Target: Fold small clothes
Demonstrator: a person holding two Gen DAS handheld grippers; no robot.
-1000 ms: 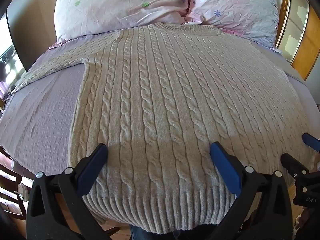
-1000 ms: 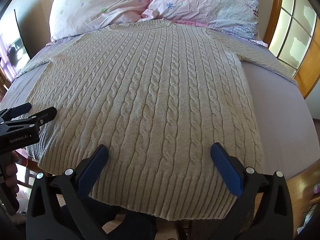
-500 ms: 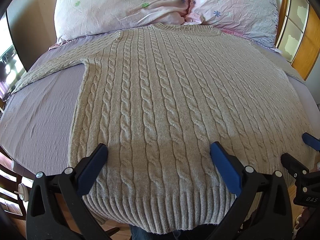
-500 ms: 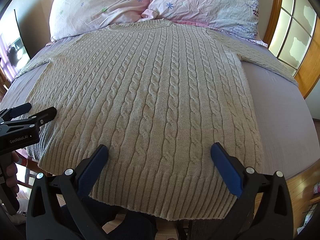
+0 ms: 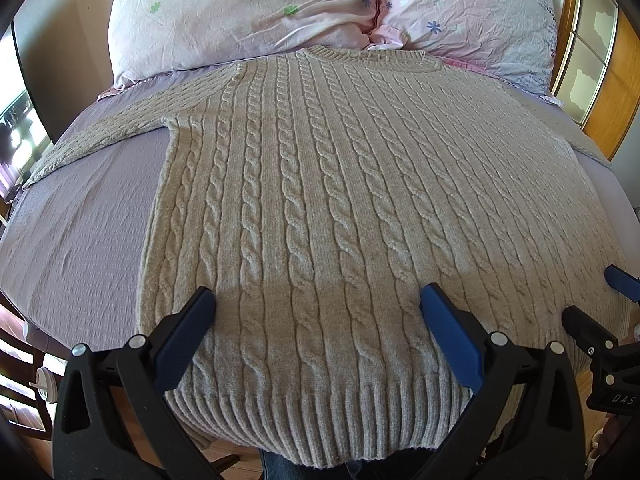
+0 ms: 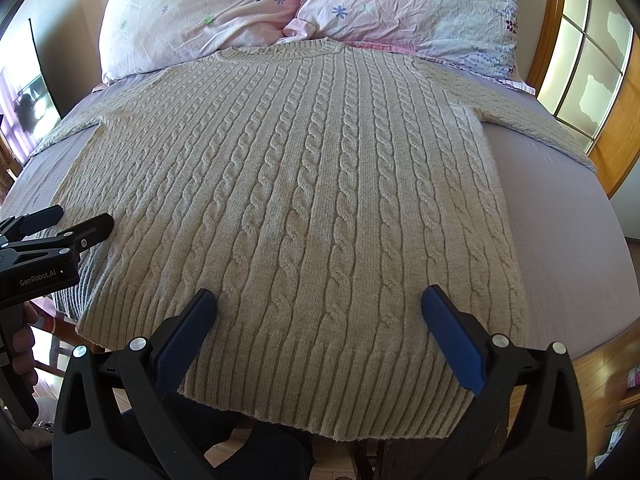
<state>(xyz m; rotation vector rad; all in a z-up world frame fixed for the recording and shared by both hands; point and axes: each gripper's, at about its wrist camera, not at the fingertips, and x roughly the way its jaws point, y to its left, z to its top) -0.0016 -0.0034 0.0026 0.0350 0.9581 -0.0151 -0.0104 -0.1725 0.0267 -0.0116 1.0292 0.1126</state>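
A beige cable-knit sweater (image 5: 344, 200) lies flat on the bed, front up, neck toward the pillows, sleeves spread to both sides; it also shows in the right wrist view (image 6: 312, 200). Its ribbed hem (image 5: 320, 412) hangs slightly over the near bed edge. My left gripper (image 5: 316, 312) is open and empty above the hem's left part. My right gripper (image 6: 320, 312) is open and empty above the hem's right part. Each gripper shows at the edge of the other's view: the right gripper (image 5: 600, 308), the left gripper (image 6: 68, 224).
A lilac sheet (image 5: 80, 232) covers the bed. Two pink flowered pillows (image 5: 248, 12) (image 6: 408, 8) lie at the head. A wooden window frame (image 6: 580, 64) stands at the right. Wooden floor (image 6: 600, 368) shows below the bed's near edge.
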